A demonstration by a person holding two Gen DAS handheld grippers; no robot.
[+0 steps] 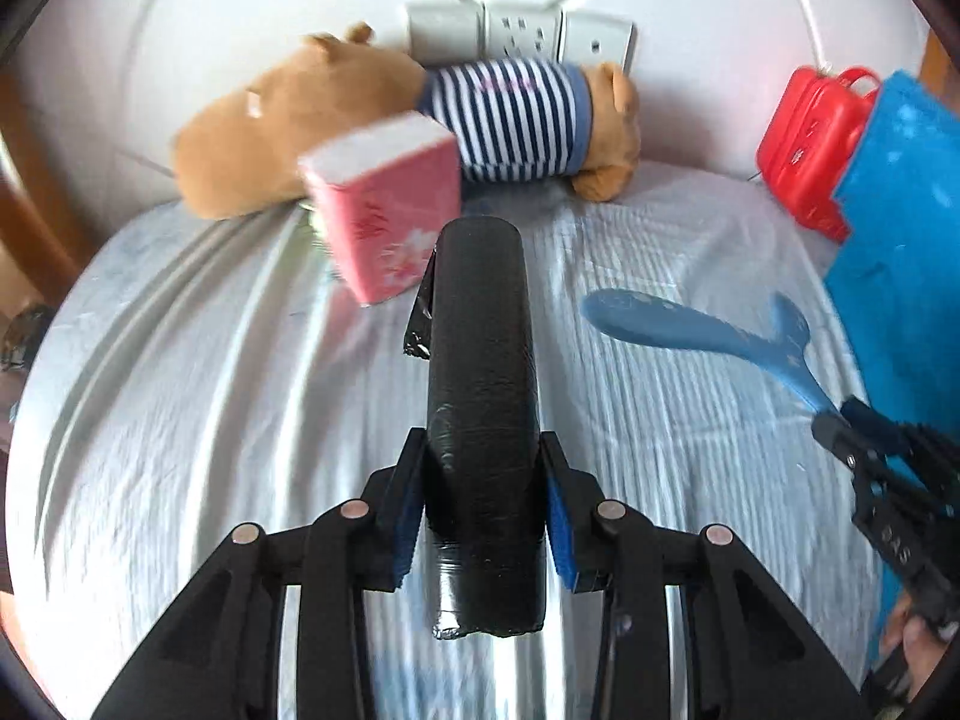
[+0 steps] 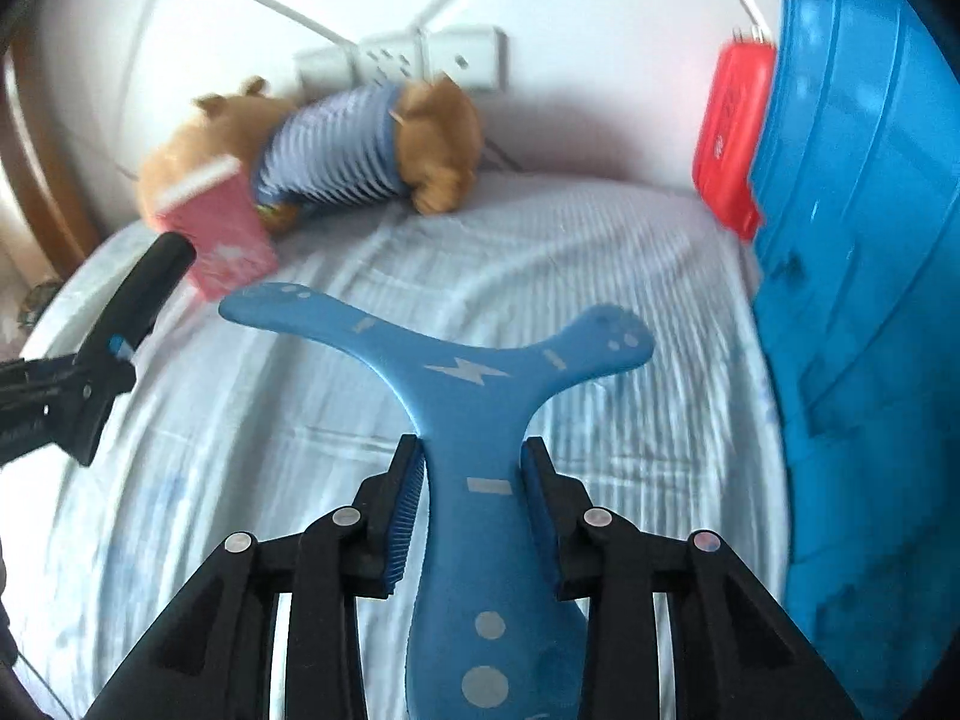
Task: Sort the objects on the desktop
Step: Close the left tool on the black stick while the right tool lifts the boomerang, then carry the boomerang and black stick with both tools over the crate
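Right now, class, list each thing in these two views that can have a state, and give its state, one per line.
Left gripper: shut on the black roll.
Black roll: held, lifted over the cloth.
Right gripper: shut on the blue boomerang.
Blue boomerang: held by one arm.
Plush bear: lying on its side.
Pink box: tilted against the bear.
Red case: closed.

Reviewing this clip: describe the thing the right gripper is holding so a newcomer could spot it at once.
Start at the big blue bin on the right edge of the cloth-covered table. Just left of it, the right gripper is shut on a flat blue three-armed boomerang. Unlike the black roll in the left gripper, it is thin, forked and printed with a pale lightning bolt and dots.
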